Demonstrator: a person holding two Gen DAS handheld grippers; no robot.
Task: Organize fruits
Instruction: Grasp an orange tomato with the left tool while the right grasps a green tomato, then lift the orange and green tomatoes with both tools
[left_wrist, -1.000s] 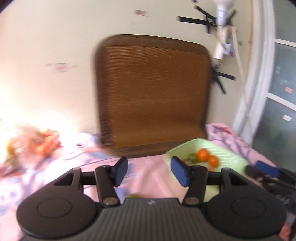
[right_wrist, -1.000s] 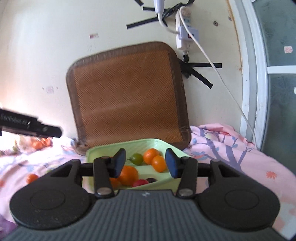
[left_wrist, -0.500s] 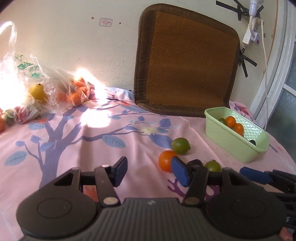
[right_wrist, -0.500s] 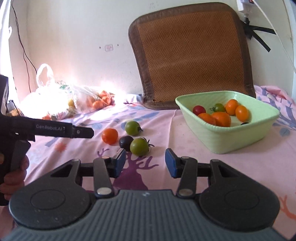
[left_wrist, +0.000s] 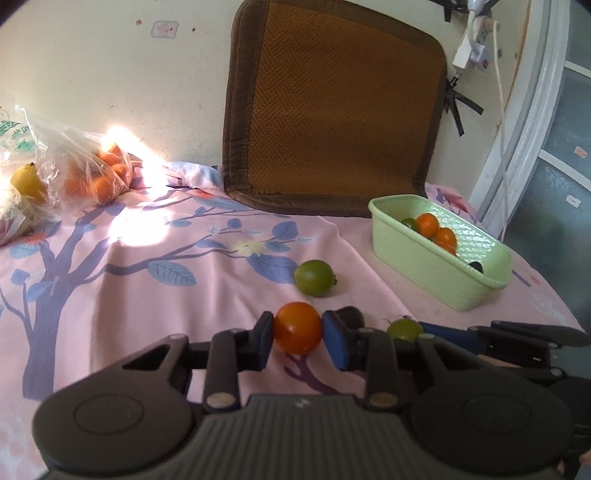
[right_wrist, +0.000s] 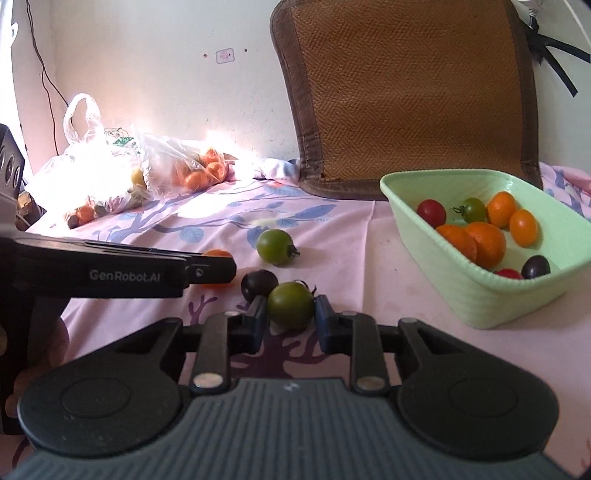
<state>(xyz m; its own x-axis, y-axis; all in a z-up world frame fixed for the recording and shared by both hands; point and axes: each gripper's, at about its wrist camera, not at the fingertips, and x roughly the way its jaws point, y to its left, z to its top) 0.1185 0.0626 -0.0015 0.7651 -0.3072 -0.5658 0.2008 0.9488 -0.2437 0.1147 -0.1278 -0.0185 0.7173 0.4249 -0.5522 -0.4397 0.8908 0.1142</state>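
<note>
My left gripper (left_wrist: 297, 334) is shut on an orange tomato (left_wrist: 297, 327) that rests on the pink cloth. My right gripper (right_wrist: 290, 314) is shut on a green tomato (right_wrist: 290, 309), also low on the cloth. A dark purple tomato (right_wrist: 258, 283) lies just left of the right gripper. Another green tomato (left_wrist: 314, 277) lies loose further back; it also shows in the right wrist view (right_wrist: 275, 246). The light green basket (right_wrist: 480, 295) at the right holds several orange, red, green and dark fruits; it also shows in the left wrist view (left_wrist: 417, 251).
Plastic bags of fruit (right_wrist: 122, 177) lie at the back left by the wall. A brown woven cushion (left_wrist: 332, 110) leans on the wall behind the basket. A white cable and plug (left_wrist: 476, 48) hang at the right beside a door frame.
Both grippers have come down from the basket to the loose fruits on the cloth. Each has closed from open onto a tomato.
</note>
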